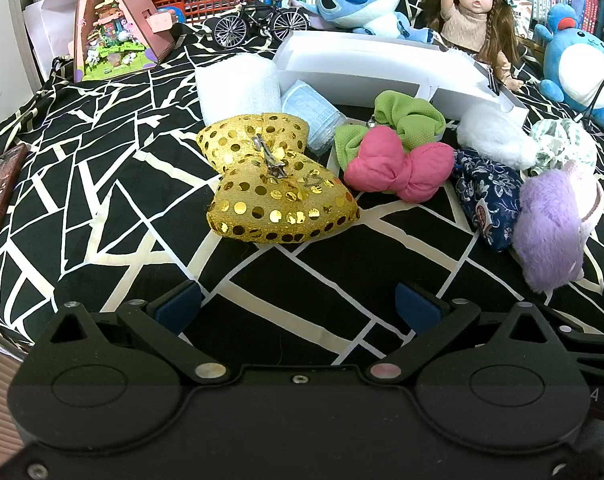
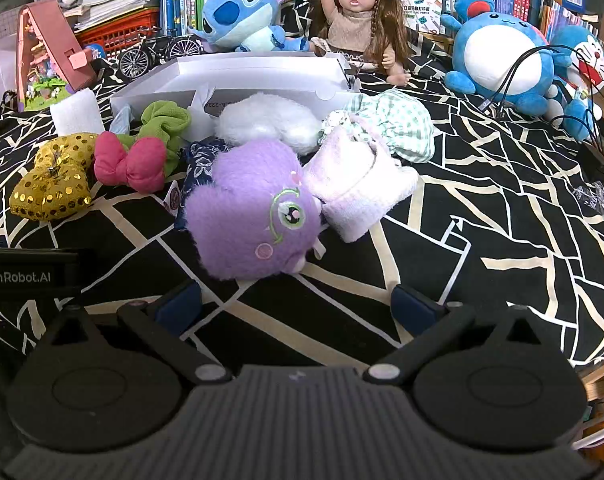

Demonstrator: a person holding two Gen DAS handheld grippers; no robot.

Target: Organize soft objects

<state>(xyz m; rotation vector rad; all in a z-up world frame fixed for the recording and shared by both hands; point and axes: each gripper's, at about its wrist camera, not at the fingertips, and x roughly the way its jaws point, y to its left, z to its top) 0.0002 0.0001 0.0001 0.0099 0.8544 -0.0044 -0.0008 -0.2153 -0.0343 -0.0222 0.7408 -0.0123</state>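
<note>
Soft objects lie clustered on the black-and-cream patterned cloth of the bench, in front of the open white box (image 2: 242, 70) near its far edge; none is in the box yet, so sorting appears to be at its start. Left gripper (image 1: 298, 306) hovers with fingers apart and empty, facing the gold sequined bow (image 1: 276, 184), beside which lies the pink bow (image 1: 401, 170). Right gripper (image 2: 296, 304) is likewise spread and empty, just short of the purple plush (image 2: 248, 208), which touches a pale pink towel (image 2: 359, 190). Next move probably calls for advancing either gripper, closing on its nearest item, and carrying it to the box.
</note>
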